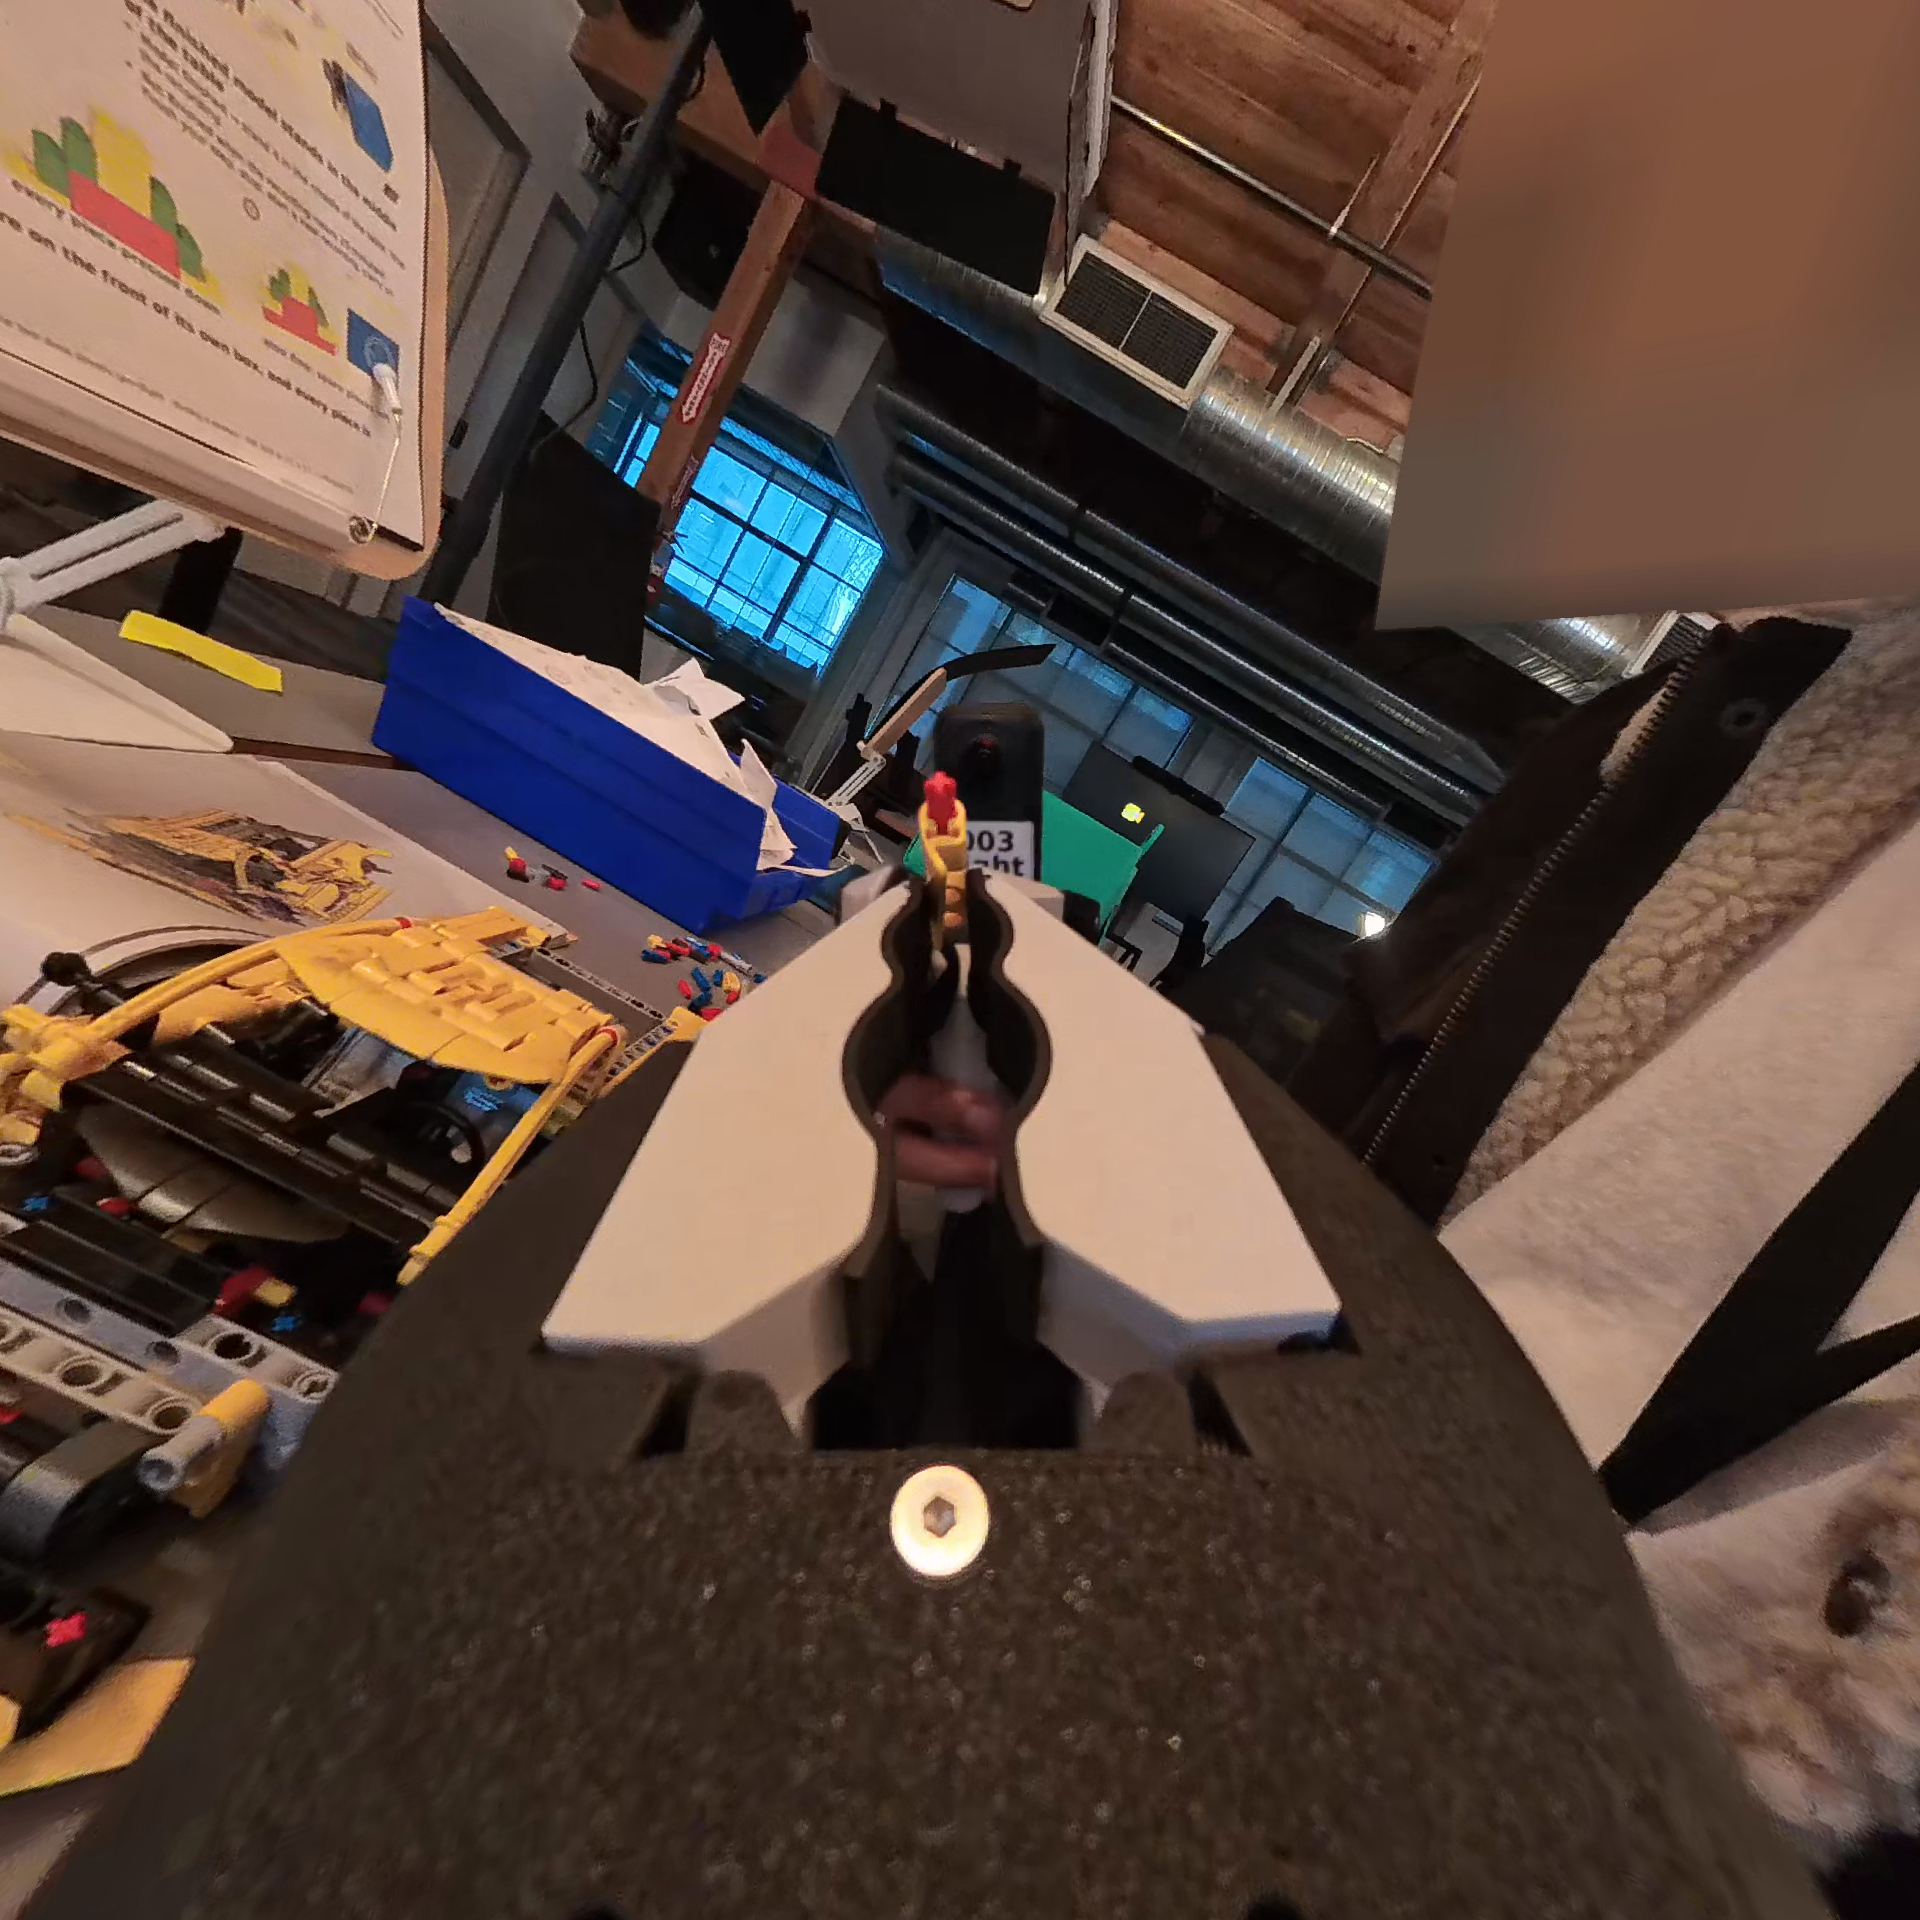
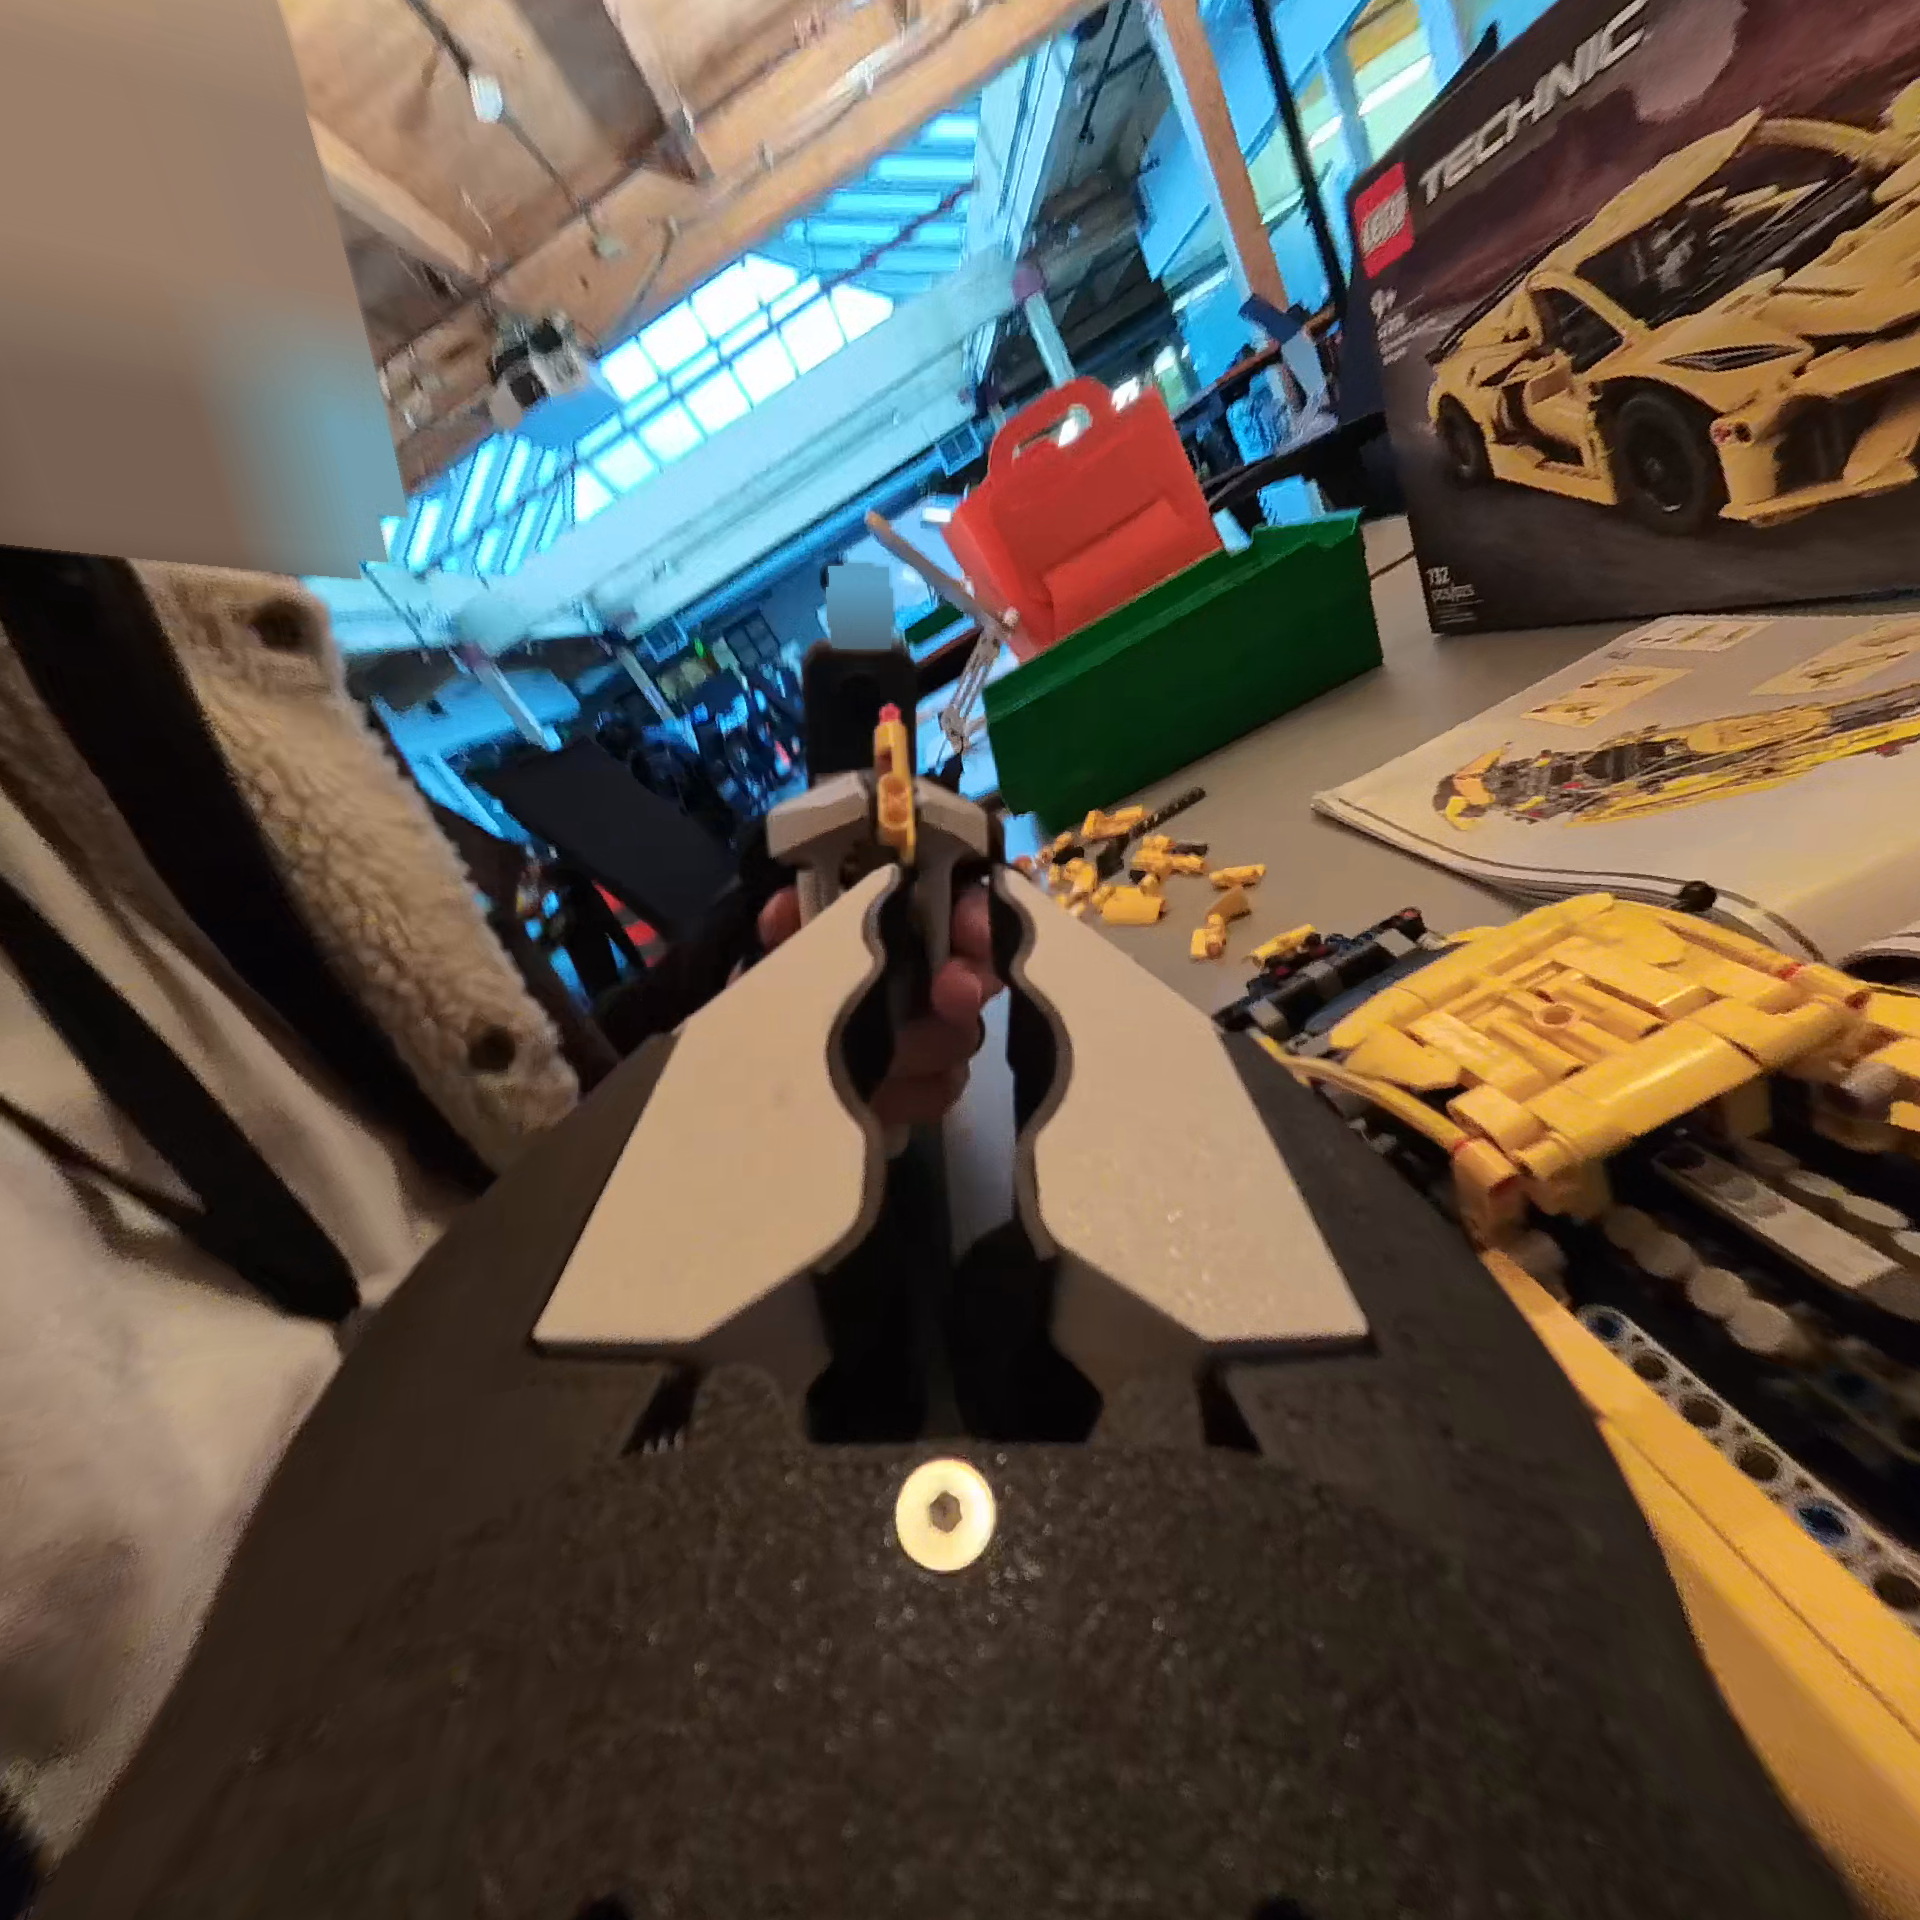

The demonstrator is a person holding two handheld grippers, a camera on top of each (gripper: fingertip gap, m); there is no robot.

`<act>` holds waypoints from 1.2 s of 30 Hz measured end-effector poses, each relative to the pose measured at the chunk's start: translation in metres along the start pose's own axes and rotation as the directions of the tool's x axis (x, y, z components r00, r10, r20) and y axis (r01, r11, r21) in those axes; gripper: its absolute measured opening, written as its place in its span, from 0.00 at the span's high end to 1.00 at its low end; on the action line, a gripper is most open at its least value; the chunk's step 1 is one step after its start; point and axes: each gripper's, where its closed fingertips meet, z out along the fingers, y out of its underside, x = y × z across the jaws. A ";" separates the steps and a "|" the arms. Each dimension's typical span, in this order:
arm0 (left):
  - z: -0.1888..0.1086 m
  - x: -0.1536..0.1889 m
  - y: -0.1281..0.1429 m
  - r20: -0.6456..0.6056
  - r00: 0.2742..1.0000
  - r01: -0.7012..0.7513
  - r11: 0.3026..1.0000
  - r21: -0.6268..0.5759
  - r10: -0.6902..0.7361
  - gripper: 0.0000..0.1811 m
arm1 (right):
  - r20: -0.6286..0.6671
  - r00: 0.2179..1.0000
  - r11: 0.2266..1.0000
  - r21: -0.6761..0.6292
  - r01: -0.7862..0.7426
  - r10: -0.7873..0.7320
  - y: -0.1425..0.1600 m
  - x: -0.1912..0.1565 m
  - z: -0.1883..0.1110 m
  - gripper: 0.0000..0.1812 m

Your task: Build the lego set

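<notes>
Lego car [image 1: 343, 1049], yellow and half-built, lies on the grey worktop [image 1: 623, 925] beside its open instruction booklet [image 2: 1621, 790]. My left gripper [image 1: 948, 902] is pinched closed on a small yellow piece with a red pin [image 1: 943, 847], held up in the air. My right gripper [image 2: 940, 883] faces it, its jaws slightly parted around nothing.

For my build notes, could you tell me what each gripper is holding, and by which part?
The left gripper pinches a small yellow piece by its lower end, its red pin pointing up. The right gripper is open and holds nothing.
</notes>
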 end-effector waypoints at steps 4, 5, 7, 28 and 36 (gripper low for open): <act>-0.002 -0.003 0.002 0.035 0.998 -0.056 0.998 -0.032 0.057 0.96 | -0.179 0.967 0.948 -0.294 0.121 -0.179 0.010 0.024 -0.053 0.95; -0.003 -0.007 0.006 0.070 0.992 -0.103 0.992 -0.072 0.108 0.96 | -0.250 0.944 0.914 -0.392 0.105 -0.215 0.012 0.036 -0.079 0.94; -0.004 -0.017 0.017 0.131 0.971 -0.177 0.970 -0.168 0.200 0.96 | -0.353 0.887 0.802 -0.596 0.032 -0.298 0.026 0.052 -0.132 0.92; 0.008 -0.011 0.042 0.070 0.968 -0.215 0.938 -0.272 0.242 0.96 | -0.725 0.618 0.794 -0.552 -0.254 -0.306 0.101 0.055 -0.192 0.87; 0.008 -0.005 0.037 0.050 0.971 -0.215 0.947 -0.241 0.233 0.96 | -0.832 0.421 0.812 -0.502 -0.298 -0.361 0.107 0.059 -0.184 0.94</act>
